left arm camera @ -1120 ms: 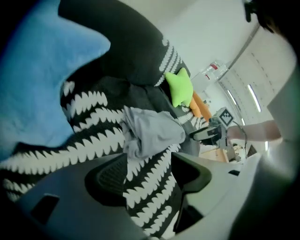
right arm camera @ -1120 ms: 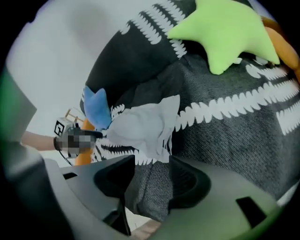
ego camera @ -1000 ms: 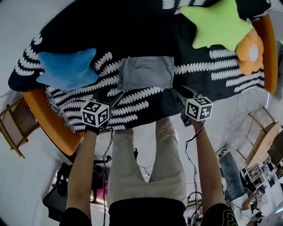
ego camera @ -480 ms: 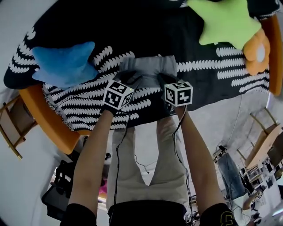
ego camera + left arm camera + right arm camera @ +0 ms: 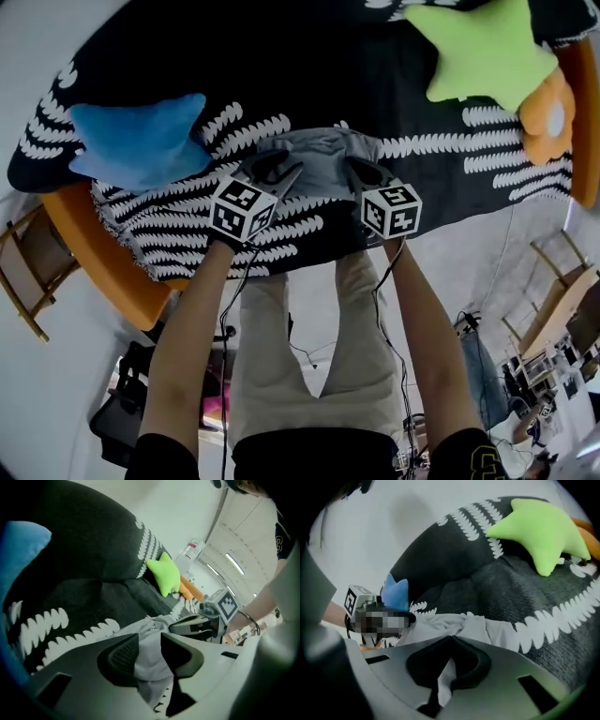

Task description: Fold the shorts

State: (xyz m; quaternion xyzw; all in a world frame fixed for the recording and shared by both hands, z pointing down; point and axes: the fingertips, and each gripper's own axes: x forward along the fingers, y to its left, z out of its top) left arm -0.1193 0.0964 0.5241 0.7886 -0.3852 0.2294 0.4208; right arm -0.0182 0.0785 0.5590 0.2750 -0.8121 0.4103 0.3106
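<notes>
Jaws of the left gripper [image 5: 150,651], which have just been closing, stand slightly apart with a thick bunch of the grey fabric shorts [image 5: 149,632] filling the gap. They seem to clamp it, though shadow hides the contact. The right gripper [image 5: 451,641] is clenched tight, pinching a thin fold of the same cloth. The shorts lie rumpled on a black throw with white leaf-like print [image 5: 441,178], held at their near edge. A blue star-shaped plush cushion [image 5: 141,141] sits to the left, with a lime-green star-shaped plush cushion [image 5: 492,52] and an orange flower-shaped cushion [image 5: 548,112] far right.
</notes>
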